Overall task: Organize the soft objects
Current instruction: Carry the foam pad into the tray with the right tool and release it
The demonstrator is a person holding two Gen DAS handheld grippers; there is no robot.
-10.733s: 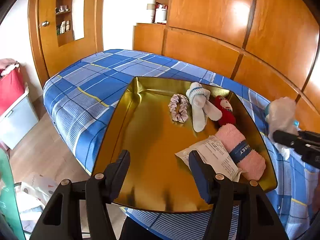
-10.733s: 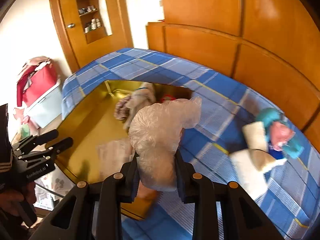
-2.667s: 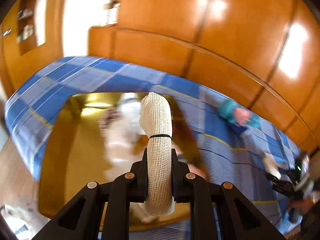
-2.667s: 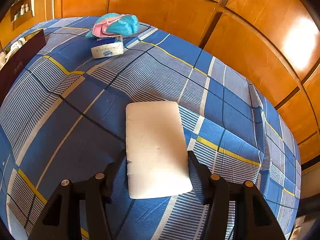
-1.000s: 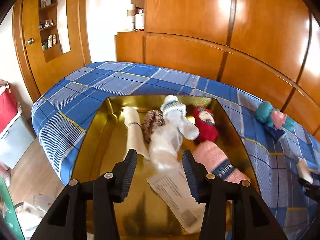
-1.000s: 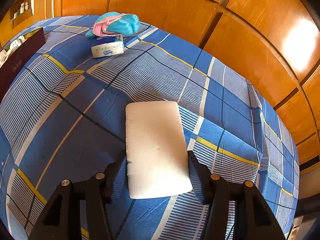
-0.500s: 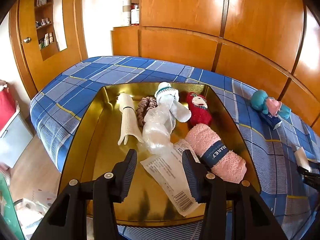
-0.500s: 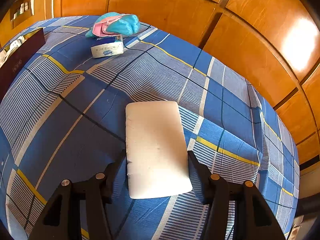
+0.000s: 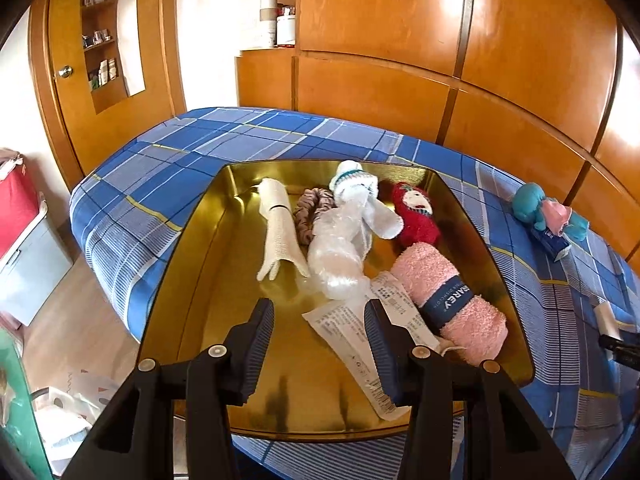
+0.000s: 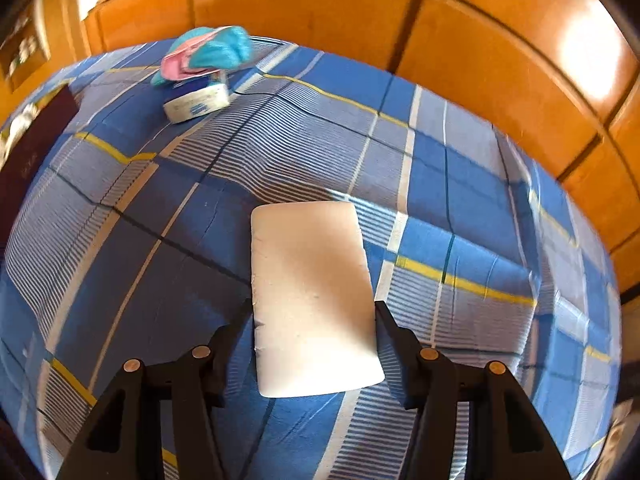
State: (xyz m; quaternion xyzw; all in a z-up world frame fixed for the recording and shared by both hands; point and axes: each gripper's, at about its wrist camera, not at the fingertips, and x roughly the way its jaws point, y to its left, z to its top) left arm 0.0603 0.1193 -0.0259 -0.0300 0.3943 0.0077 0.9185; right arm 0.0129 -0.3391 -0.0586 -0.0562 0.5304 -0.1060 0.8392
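now the right tool (image 10: 314, 316) pinches a smooth white rectangular foam block (image 10: 310, 300), seemingly lifted off the blurred bedspread (image 10: 460, 184).

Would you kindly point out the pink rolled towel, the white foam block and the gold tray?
pink rolled towel (image 9: 476, 320), left wrist view, on its fluffy lower half.
white foam block (image 10: 312, 292), right wrist view, middle of its top face.
gold tray (image 9: 192, 280), left wrist view, bare left wall.
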